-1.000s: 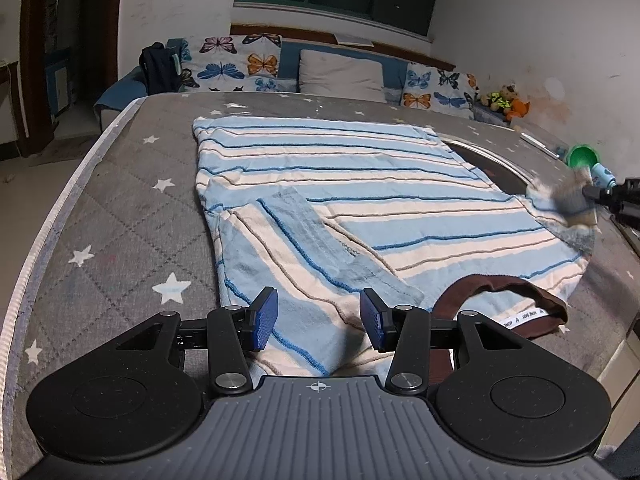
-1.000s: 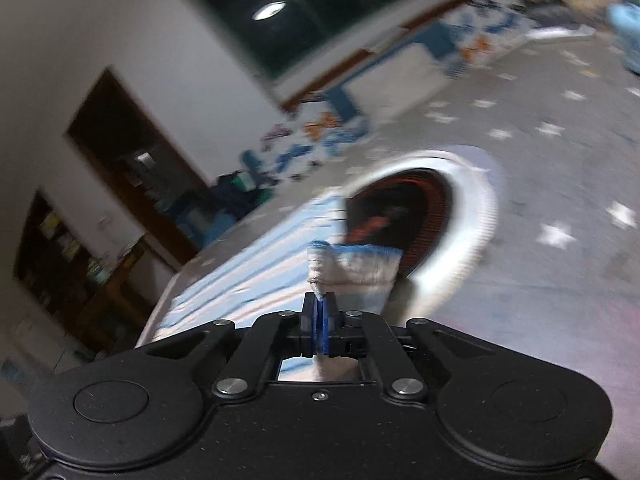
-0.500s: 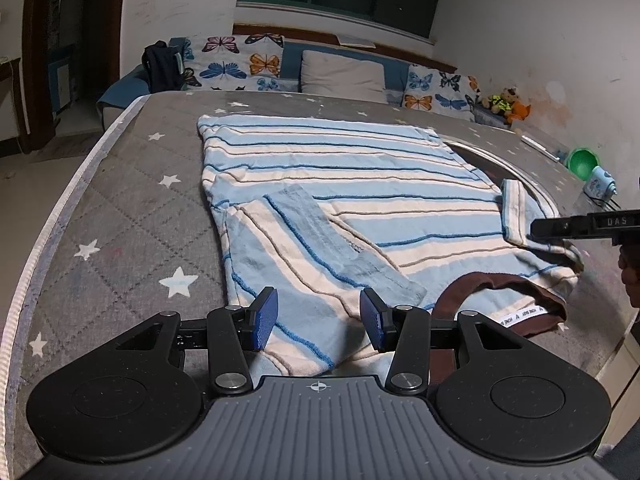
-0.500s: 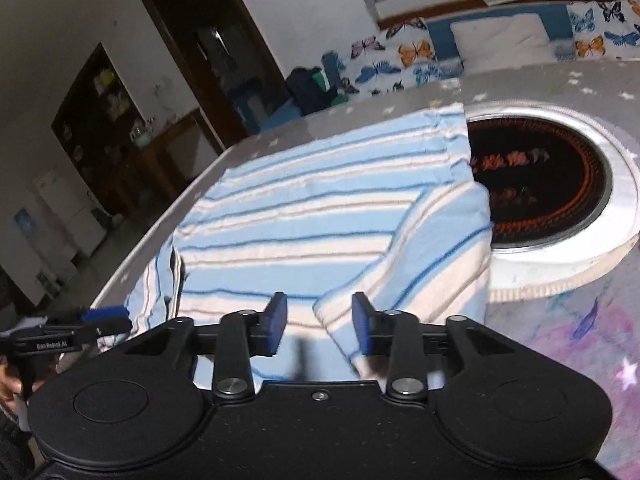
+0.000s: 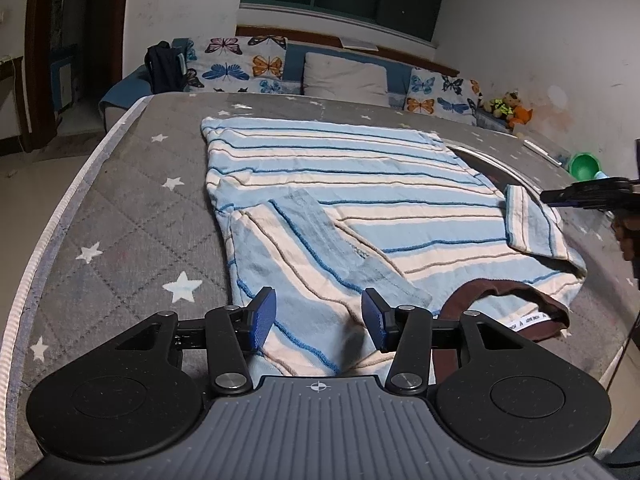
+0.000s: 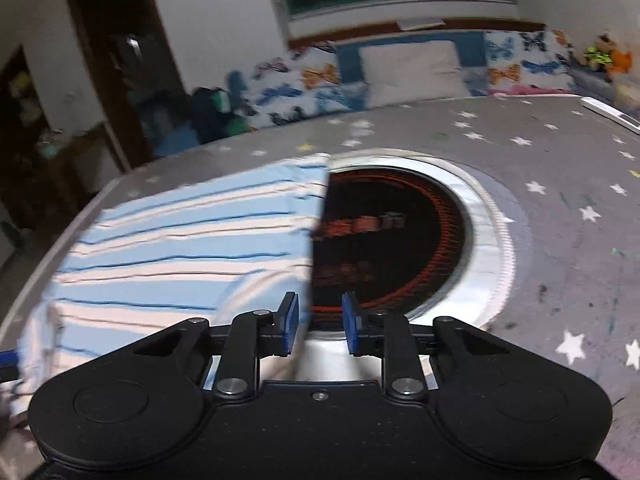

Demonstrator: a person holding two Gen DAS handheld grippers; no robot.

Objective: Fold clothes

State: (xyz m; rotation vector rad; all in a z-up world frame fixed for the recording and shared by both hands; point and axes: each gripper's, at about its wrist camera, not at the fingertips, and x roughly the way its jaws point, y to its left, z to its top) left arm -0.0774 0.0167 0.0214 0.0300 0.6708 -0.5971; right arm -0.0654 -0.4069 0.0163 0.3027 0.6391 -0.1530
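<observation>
Both tools released: right tool dropped sleeve onto shirt; left tool unmoved.

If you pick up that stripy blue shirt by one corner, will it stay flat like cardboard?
Probably not. The blue-and-white striped knit shirt looks floppy: its sleeve already lies folded over and the brown collar sags in a loop. It would likely droop and drag rather than slide across the grey star-patterned quilt.

Soft knitted cloth shirt lies on the matt quilted fabric mattress.
</observation>
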